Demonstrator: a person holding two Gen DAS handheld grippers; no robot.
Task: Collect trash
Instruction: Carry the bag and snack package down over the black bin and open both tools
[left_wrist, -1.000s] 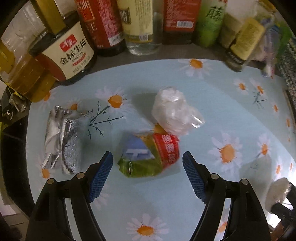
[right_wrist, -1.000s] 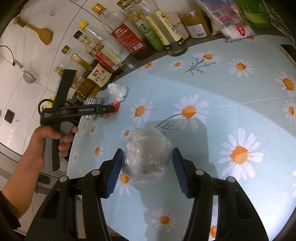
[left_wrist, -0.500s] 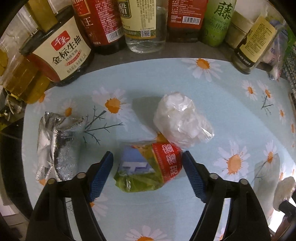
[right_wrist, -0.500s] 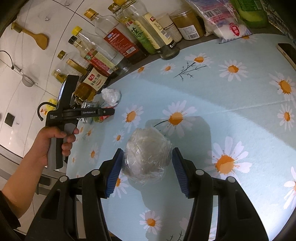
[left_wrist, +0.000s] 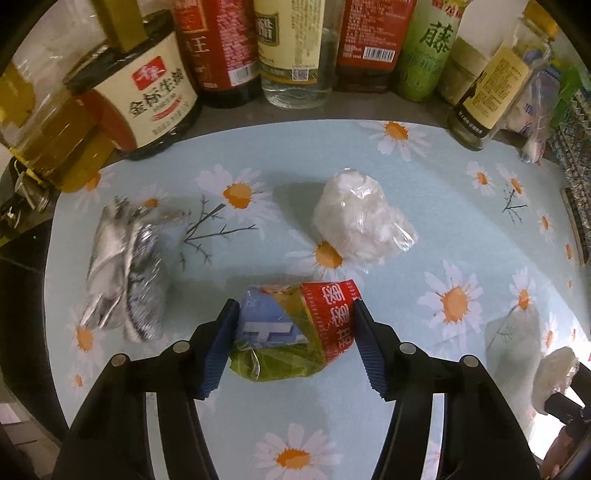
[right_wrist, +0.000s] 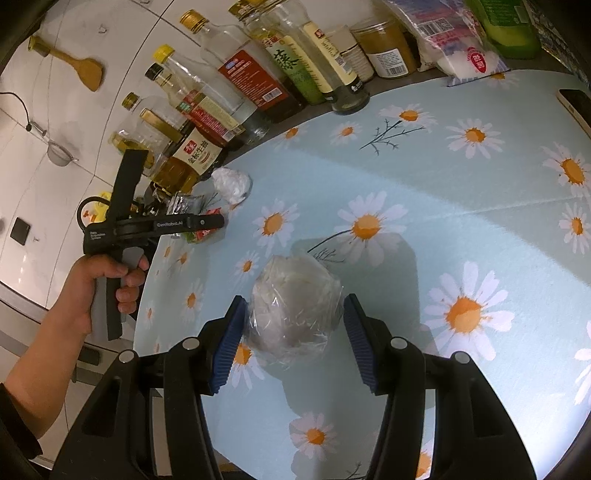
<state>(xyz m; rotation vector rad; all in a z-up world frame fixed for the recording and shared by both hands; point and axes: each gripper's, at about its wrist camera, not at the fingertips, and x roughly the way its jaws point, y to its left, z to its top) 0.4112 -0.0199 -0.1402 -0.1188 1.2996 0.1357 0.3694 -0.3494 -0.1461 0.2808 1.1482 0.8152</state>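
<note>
A crumpled snack wrapper (left_wrist: 295, 332), red, green and blue, lies on the daisy-print tablecloth (left_wrist: 369, 158). My left gripper (left_wrist: 293, 317) points down over it with its jaws closing, and both blue pads touch the wrapper's sides. Beyond it sit a white plastic-wrapped wad (left_wrist: 354, 221) and, to the left, a crushed foil wad (left_wrist: 125, 266). My right gripper (right_wrist: 293, 314) is shut on a clear plastic ball of wrap (right_wrist: 295, 310), held above its shadow on the cloth. The right wrist view shows the left gripper (right_wrist: 218, 221) in a person's hand (right_wrist: 99, 280).
A row of sauce and oil bottles (left_wrist: 159, 96) lines the back edge, close behind the trash. A white bag (right_wrist: 458, 51) and jars stand at the far right, and a phone (right_wrist: 574, 107) lies at the cloth's right edge. The table's edge drops off at the left.
The left gripper's jaws have narrowed from well apart to touching the wrapper's sides. The right gripper has kept its grip on the plastic ball, about in place.
</note>
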